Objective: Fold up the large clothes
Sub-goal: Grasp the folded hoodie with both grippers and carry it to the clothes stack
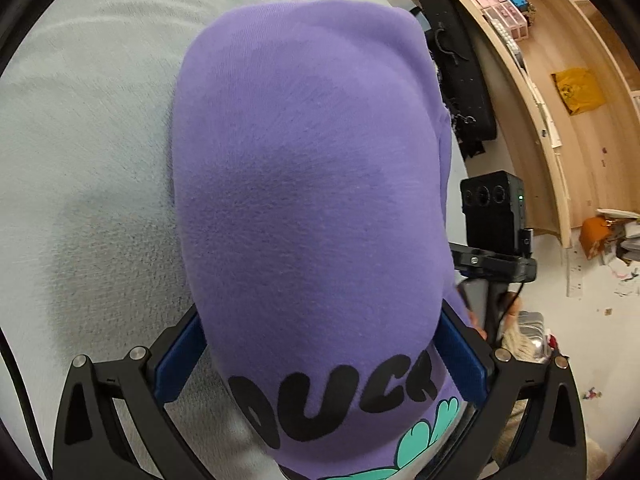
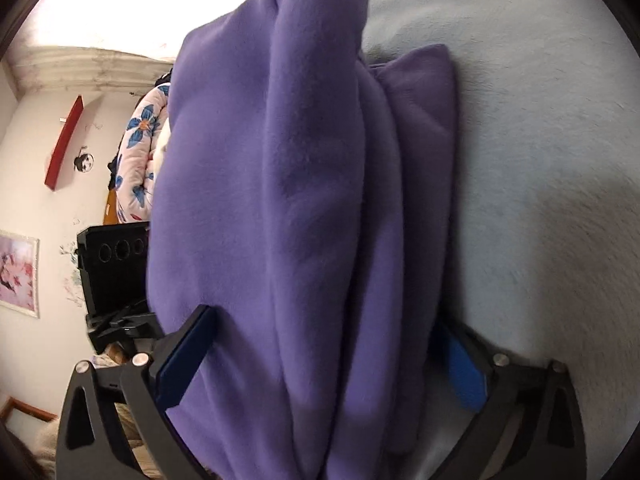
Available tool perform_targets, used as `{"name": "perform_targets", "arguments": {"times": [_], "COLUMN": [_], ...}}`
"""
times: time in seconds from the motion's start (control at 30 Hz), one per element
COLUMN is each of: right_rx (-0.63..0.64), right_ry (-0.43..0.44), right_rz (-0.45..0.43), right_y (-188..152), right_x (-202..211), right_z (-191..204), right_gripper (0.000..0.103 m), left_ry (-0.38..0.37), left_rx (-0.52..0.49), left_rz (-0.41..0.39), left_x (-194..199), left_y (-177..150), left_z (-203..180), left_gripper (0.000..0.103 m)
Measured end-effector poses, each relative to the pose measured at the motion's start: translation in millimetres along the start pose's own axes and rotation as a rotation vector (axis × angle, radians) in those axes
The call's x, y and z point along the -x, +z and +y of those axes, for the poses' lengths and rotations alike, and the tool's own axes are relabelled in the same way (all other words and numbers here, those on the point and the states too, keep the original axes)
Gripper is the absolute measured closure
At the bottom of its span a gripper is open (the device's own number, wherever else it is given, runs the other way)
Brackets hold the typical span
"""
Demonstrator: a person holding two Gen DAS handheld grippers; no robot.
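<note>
We see a pale grey-blue plush bed cover (image 1: 80, 128) filling most of both views. To one side stands a light wooden shelf unit (image 1: 560, 92) holding pink boxes (image 1: 492, 0) and a yellow bag (image 1: 578, 90). Beside it a black case (image 1: 460, 68) leans upright. The pale floor (image 1: 592, 292) is scattered with small clutter. On the other side, a white wall (image 2: 48, 272) carries a red shelf (image 2: 64, 144) and a framed pink picture (image 2: 18, 274), near a floral quilt (image 2: 144, 148). Bright light washes out the upper area.

A lived-in bedroom at home: pale fleece bedding (image 1: 92, 168), a flowered quilt (image 2: 142, 152), wooden shelves (image 1: 560, 92) holding boxes, wall pictures (image 2: 18, 272).
</note>
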State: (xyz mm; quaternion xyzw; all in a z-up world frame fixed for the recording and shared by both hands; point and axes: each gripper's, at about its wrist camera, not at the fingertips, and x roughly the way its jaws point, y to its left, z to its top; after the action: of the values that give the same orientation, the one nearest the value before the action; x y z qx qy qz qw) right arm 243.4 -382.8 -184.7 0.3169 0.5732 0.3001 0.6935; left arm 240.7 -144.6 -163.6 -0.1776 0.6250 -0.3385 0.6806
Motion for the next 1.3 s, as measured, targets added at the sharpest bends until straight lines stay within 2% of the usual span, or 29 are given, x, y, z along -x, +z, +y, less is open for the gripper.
{"name": "perform_targets", "arguments": {"times": [0.17,0.23,0.33,0.4,0.43,0.5,0.53,0.63,0.73,0.8,0.9,1.13,1.3], "right_rx": [0.024,0.034,0.039,0.038,0.032,0.037,0.037,0.054,0.060,0.053,0.045,0.078,0.126], "right_ry": [-0.009,-0.019,-0.035,-0.033,-0.012,-0.019,-0.022,-0.051,-0.087,-0.087,-0.072,-0.050,-0.038], "right_rz": [-0.033,-0.040,-0.046,-0.051,-0.051,-0.066,-0.078,-0.114,-0.142,-0.153,-0.185,-0.251,-0.261], "right_y": [-5.0,-6.4,-5.3,-4.9,-5.1,-7.7,-8.1,-14.2,-23.6,-34.4,-54.3,-98.8,-119.8], "right_x": [0.9,1.3,1.0,5.7,6.7,11.0,6.2,12.8,15.0,13.9,12.9,9.3,-3.9], "right_z": [4.3,6.0,9.7,9.2,10.4,16.0,27.6,42.9,59.4,68.2,84.9,143.3,197.8], "right_gripper": [0.000,0.000,0.000,0.005,0.015,0.023,0.031,0.045,0.053,0.055,0.056,0.056,0.056], "left_ry": [-0.170,-0.202,-0.203,-0.199,-0.196,-0.183,-0.167,-0.105,-0.021,0.033,0.073,0.067,0.079], "left_rx": [0.075,0.087,0.069,0.066,0.066,0.065,0.059,0.031,-0.014,-0.051,-0.086,-0.096,-0.094], "left_rz": [0.045,0.053,0.059,0.061,0.060,0.050,0.039,-0.010,-0.064,-0.095,-0.104,-0.150,-0.195], "left_x": [-20.7,-27.0,-28.9,-31.9,-33.4,-27.1,-27.5,-23.2,-11.4,1.3,18.8,71.1,120.9], "left_y": [-0.2,-0.4,1.2,4.8,5.2,7.2,7.4,4.5,-0.8,-6.2,-18.3,-60.8,-95.0], "left_z": [18.3,21.5,19.3,15.3,12.5,11.1,5.9,-17.1,-39.0,-55.1,-72.8,-86.6,-90.3], "left_gripper": [0.000,0.000,0.000,0.000,0.000,0.000,0.000,0.001,0.004,0.005,0.005,0.005,0.005]}}
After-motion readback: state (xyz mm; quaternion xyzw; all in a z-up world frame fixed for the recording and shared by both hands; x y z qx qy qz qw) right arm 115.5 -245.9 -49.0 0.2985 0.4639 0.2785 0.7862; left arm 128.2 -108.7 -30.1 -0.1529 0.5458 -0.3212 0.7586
